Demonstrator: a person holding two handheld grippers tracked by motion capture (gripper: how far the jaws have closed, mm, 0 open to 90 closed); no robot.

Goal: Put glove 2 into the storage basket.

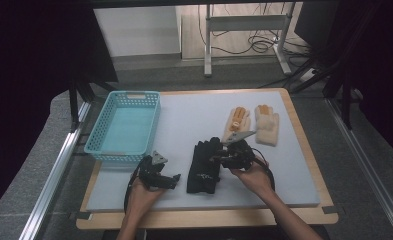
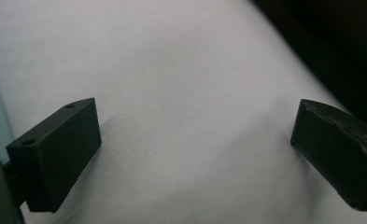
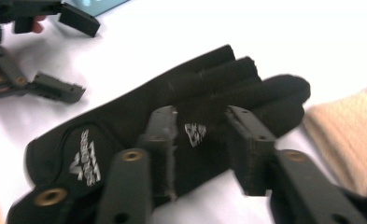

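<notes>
So the right tongs [image 3: 200, 140] are sitting right over the black glove [image 3: 172, 121], jaws parted a modest way with a strip of the glove's middle between them. In the right gripper view the pads don't look like they're pressing the fabric yet, so I'd call it hovering, not gripping. The glove lies directly under and ahead of those tongs, with its long axis running from the cuff near the person up to the fingertips pointing away across the worktop [image 1: 184, 115]. The jaws straddle it roughly crosswise, which looks right for a pinch.

The right hand [image 1: 254, 175] is clearly the nearer one. The left tongs [image 1: 159, 172] are off to the glove's left, jaws spread wide with nothing between them, just bare mat showing in the left gripper view.

Further out, a pair of tan gloves [image 1: 254, 125] lies just beyond the black one, and a blue basket [image 1: 126, 125] sits at the far left, probably where it's headed.
</notes>
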